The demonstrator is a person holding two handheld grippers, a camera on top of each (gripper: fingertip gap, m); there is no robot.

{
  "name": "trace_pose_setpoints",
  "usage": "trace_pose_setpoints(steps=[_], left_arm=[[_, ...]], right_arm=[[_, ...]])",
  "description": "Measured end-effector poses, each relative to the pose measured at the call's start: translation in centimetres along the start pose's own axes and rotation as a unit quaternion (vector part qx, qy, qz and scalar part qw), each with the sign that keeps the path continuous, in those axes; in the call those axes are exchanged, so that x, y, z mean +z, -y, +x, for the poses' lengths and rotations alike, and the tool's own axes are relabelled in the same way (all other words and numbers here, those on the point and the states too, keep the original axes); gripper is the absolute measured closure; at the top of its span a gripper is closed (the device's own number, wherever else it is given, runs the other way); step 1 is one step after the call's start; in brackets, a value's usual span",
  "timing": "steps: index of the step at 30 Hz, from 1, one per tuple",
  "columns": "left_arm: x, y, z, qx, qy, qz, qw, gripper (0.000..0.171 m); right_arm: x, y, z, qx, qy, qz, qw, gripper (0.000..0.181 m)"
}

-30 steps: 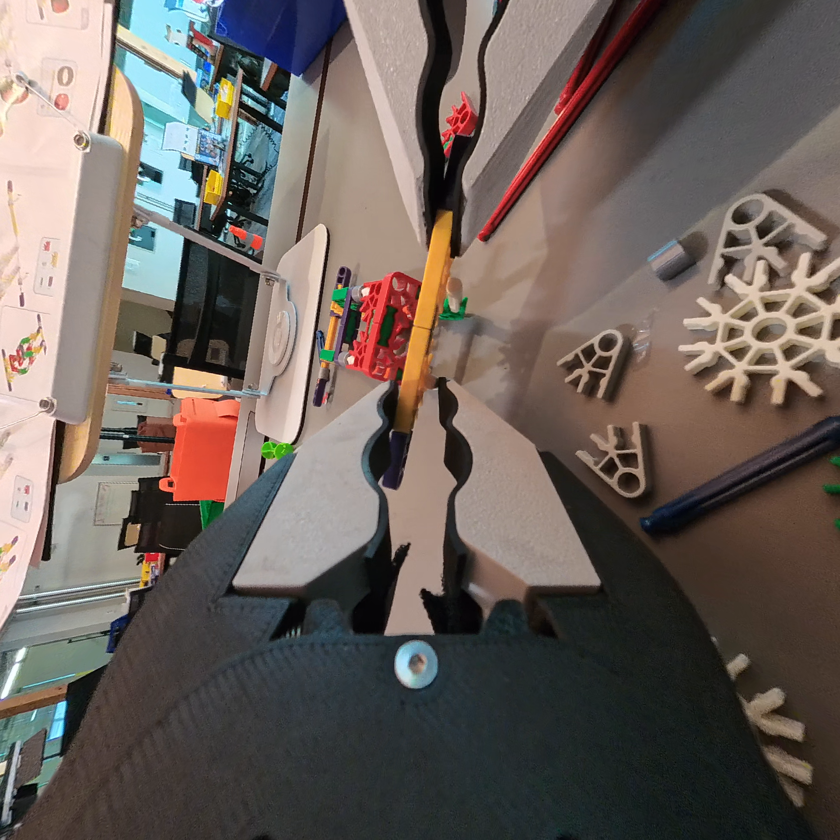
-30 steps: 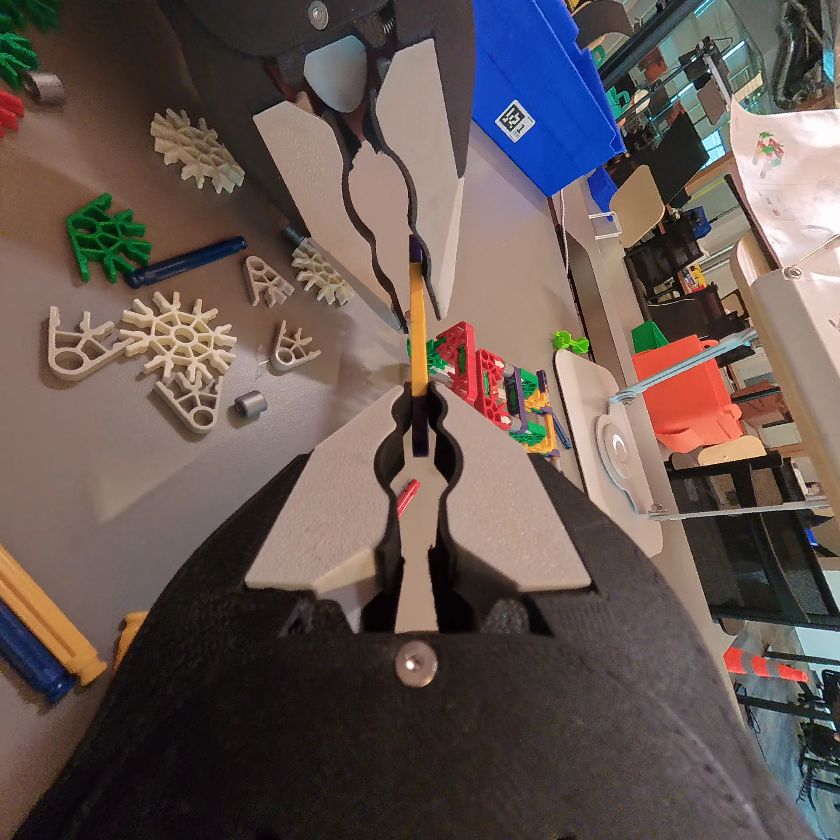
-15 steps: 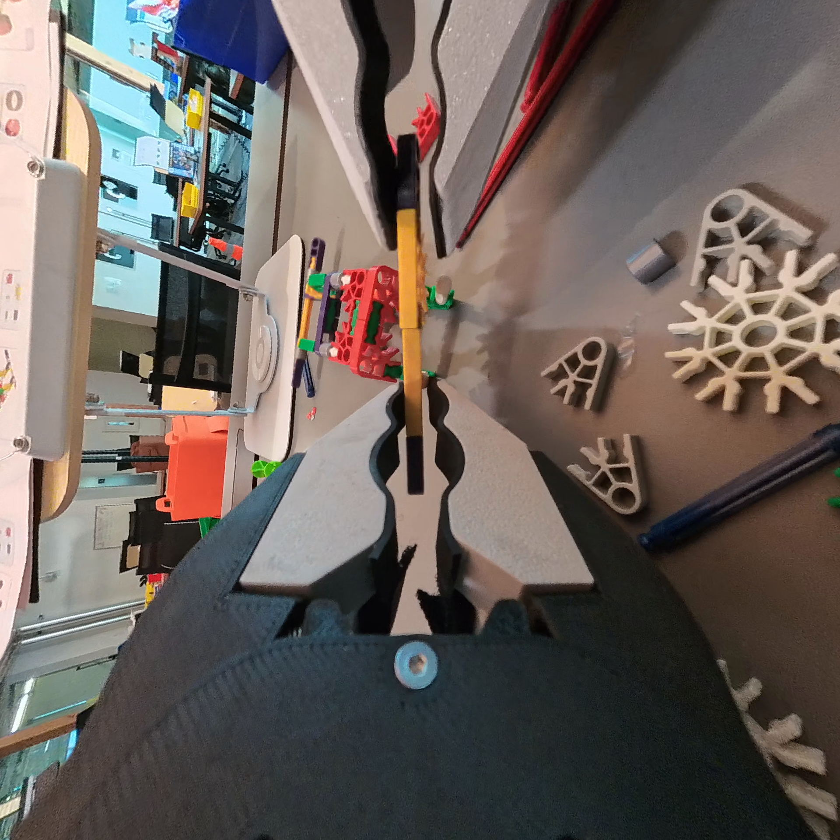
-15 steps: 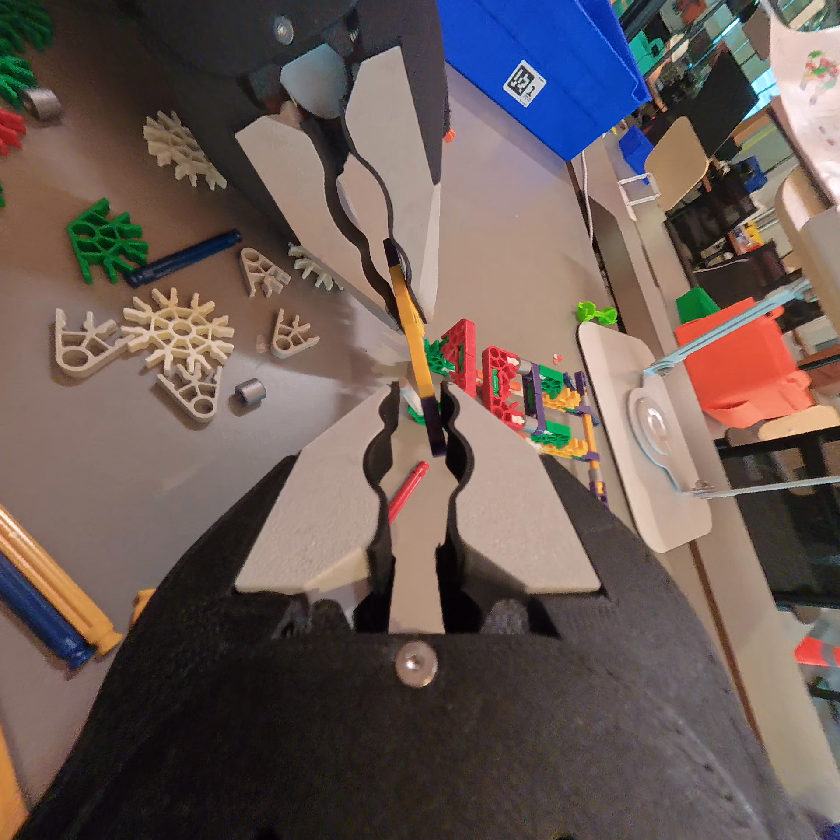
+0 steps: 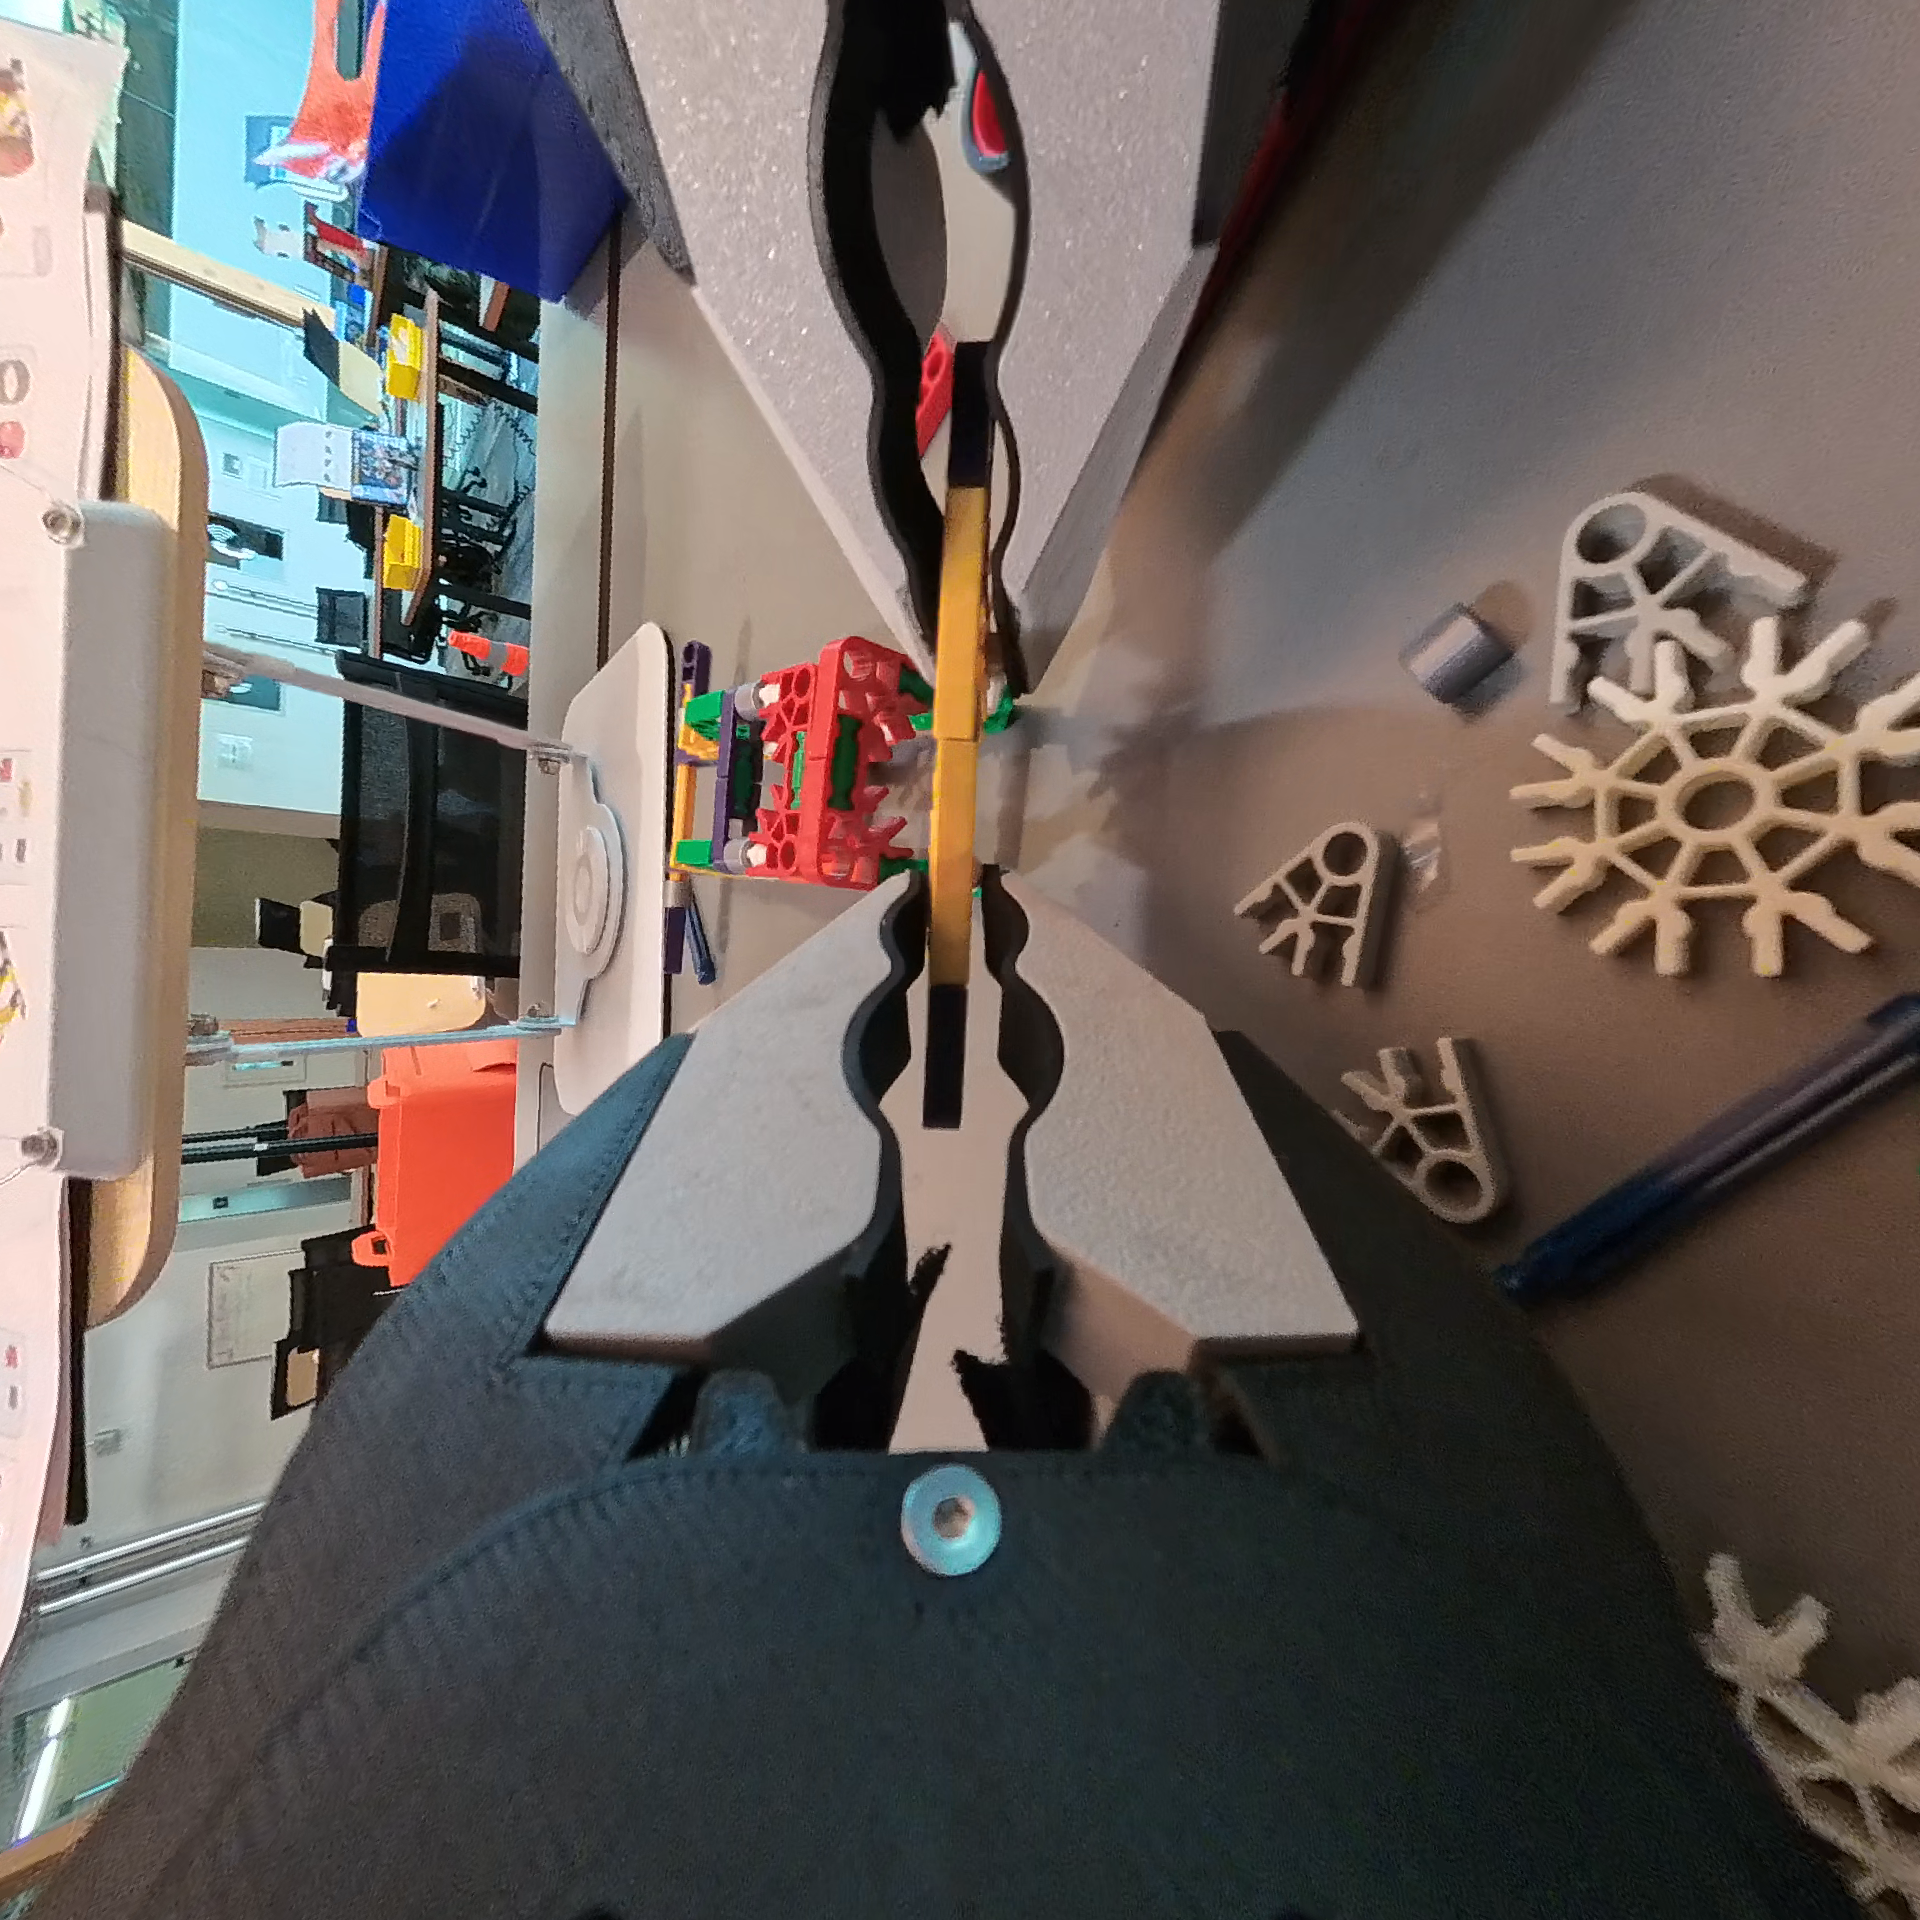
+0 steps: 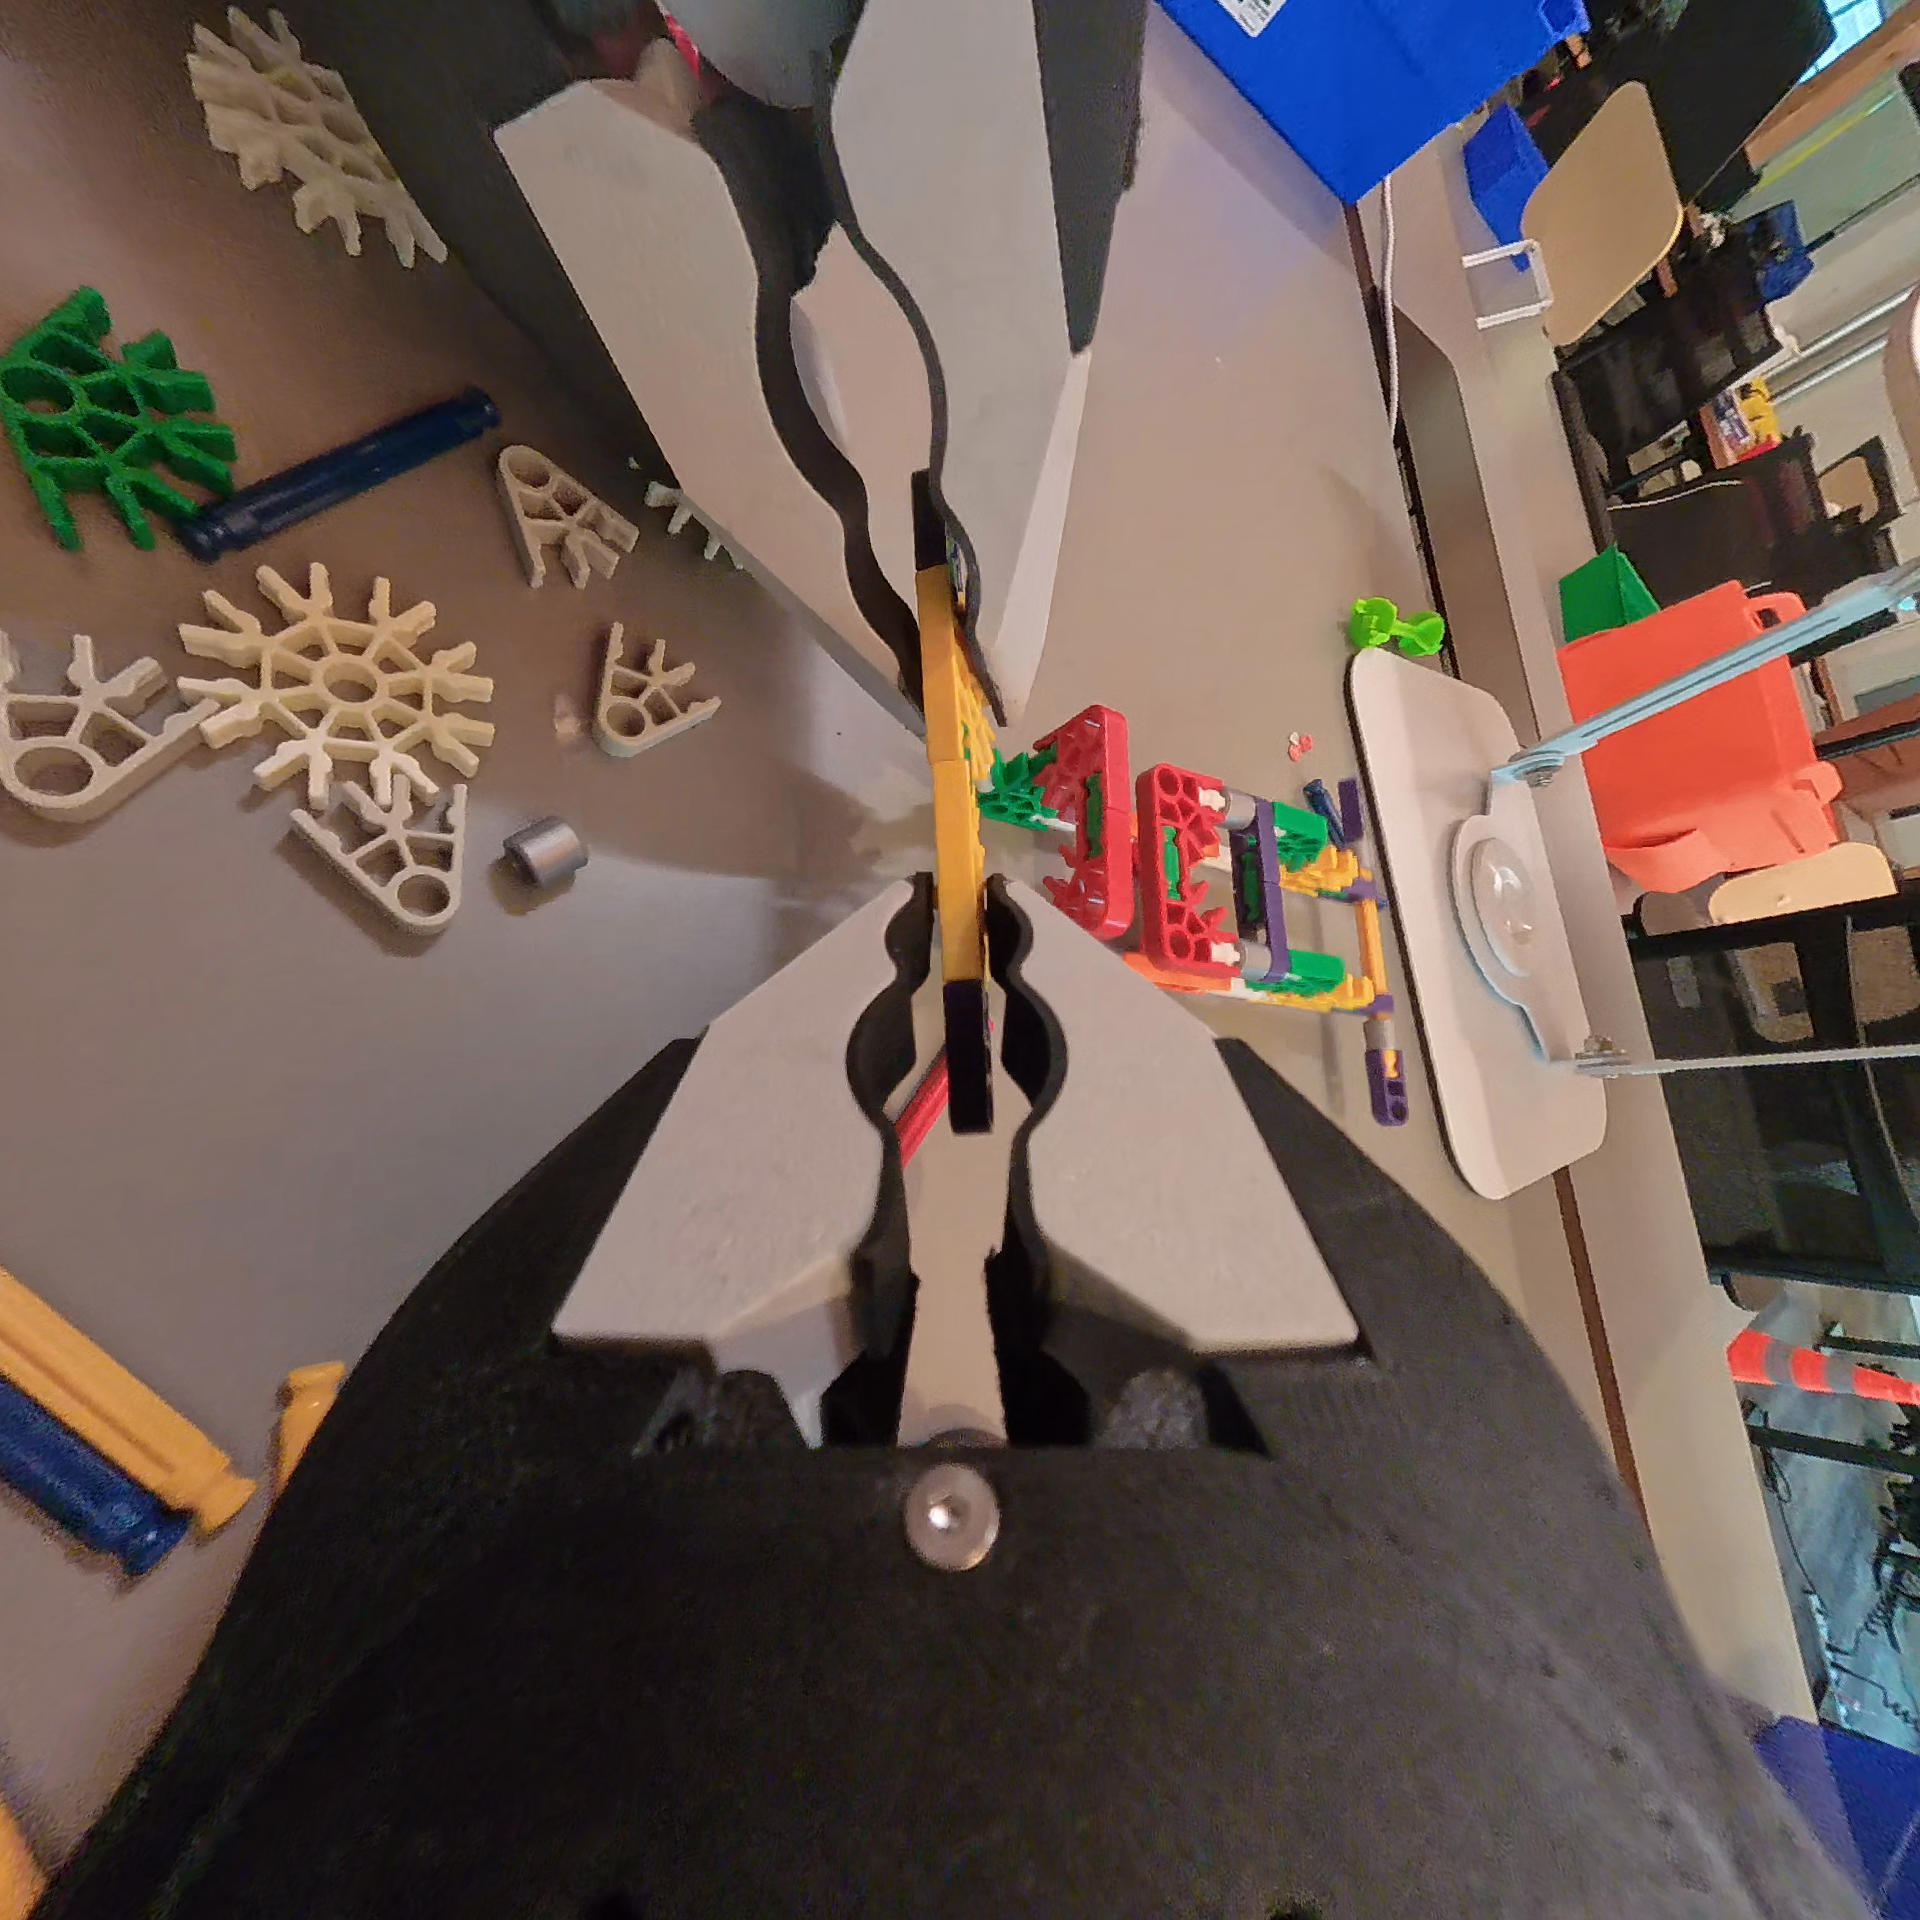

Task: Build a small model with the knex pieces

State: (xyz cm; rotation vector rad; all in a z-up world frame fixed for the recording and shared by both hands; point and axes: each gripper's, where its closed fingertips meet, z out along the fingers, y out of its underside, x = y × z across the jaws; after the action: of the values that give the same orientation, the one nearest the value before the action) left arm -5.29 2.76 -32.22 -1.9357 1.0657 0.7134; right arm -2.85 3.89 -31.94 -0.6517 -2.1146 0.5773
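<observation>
My left gripper (image 5: 951,899) is shut on one end of a thin yellow piece (image 5: 956,727) with dark purple ends, seen edge-on with a seam at its middle. My right gripper (image 6: 956,894) is shut on the other end of the same yellow piece (image 6: 954,800). The two grippers face each other tip to tip above the grey table; each shows at the top of the other's view, the right gripper (image 5: 961,592) and the left gripper (image 6: 940,644). A small red, green, yellow and purple built model (image 5: 810,769) stands on the table just behind the piece (image 6: 1195,873).
Loose parts lie on the table: a white snowflake connector (image 6: 332,686), grey connectors (image 5: 1320,904), a grey spacer (image 6: 545,847), a green connector (image 6: 104,416), blue rods (image 5: 1714,1143), a yellow rod (image 6: 114,1403). A white stand base (image 6: 1475,935), orange box (image 6: 1704,748) and blue bin (image 6: 1351,73) lie beyond. Less than 4 cm separates the two grippers' tips. My right tips are roughly 6 centimeters from the grey spacer (image 6: 545,847). It is also in sight in the left wrist view (image 5: 1446,646).
Half a second ago the yellow piece hung tilted and the right jaws stood slightly apart. Now it lies straight between both grippers, which have closed on it and drawn closer.
</observation>
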Motion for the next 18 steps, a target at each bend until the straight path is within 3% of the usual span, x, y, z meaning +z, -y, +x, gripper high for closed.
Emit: trace_pose_setpoints(steps=[7,9,18], left_arm=[[0.44,0.43,0.09,-0.009,0.001,0.008,1.000,0.155],[0.53,0.37,0.04,-0.008,0.004,0.005,1.000,0.164],[0.74,0.40,0.35,0.000,-0.010,-0.013,1.000,0.167]], right_arm=[[-0.07,0.06,-0.11,-0.001,-0.003,0.001,1.000,0.175],[-0.06,0.03,-0.15,-0.001,-0.003,-0.001,1.000,0.175],[-0.09,-0.19,-0.22,0.009,0.005,-0.008,1.000,0.175]])
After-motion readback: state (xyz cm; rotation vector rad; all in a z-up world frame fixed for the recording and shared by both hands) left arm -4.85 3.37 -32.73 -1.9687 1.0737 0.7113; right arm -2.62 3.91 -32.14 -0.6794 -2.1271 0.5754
